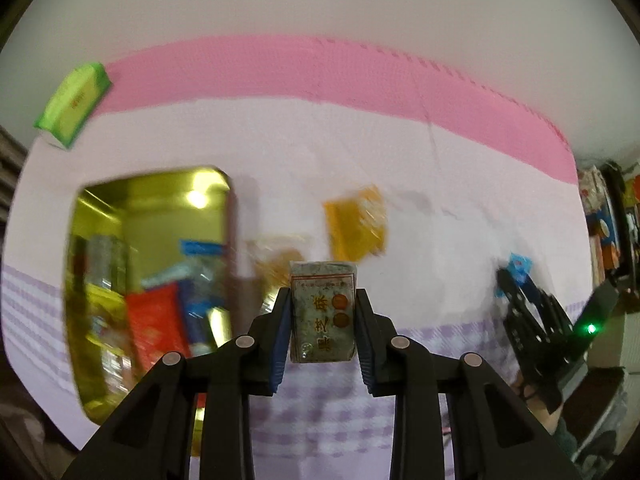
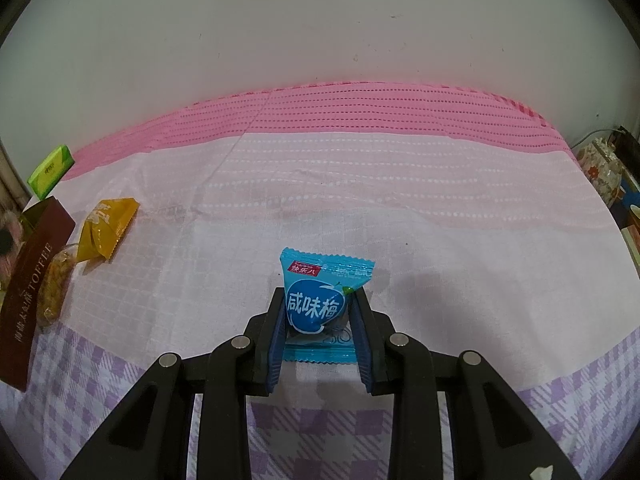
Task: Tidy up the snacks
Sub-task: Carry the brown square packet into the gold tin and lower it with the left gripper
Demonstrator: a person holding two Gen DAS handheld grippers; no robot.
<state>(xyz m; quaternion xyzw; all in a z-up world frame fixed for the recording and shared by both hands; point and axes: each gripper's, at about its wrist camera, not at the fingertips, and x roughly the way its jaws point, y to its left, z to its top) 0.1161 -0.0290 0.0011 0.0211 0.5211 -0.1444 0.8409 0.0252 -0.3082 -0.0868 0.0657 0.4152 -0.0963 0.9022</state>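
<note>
Clamped in the left tongs (image 1: 323, 322), a grey-green sesame snack block (image 1: 323, 316) stands upright, with the open gold tin (image 1: 152, 184) just to its left. Only the right wrist view shows the right tongs (image 2: 320, 320) clenched on a blue plum candy packet (image 2: 320, 300), and the tin's brown toffee lid (image 2: 28, 296).

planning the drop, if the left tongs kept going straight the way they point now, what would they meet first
Probably the clear-wrapped snack lying on the cloth just beyond the grey packet the left tongs hold, not the gold tin off to the left. Motion blur makes depth uncertain.
</note>
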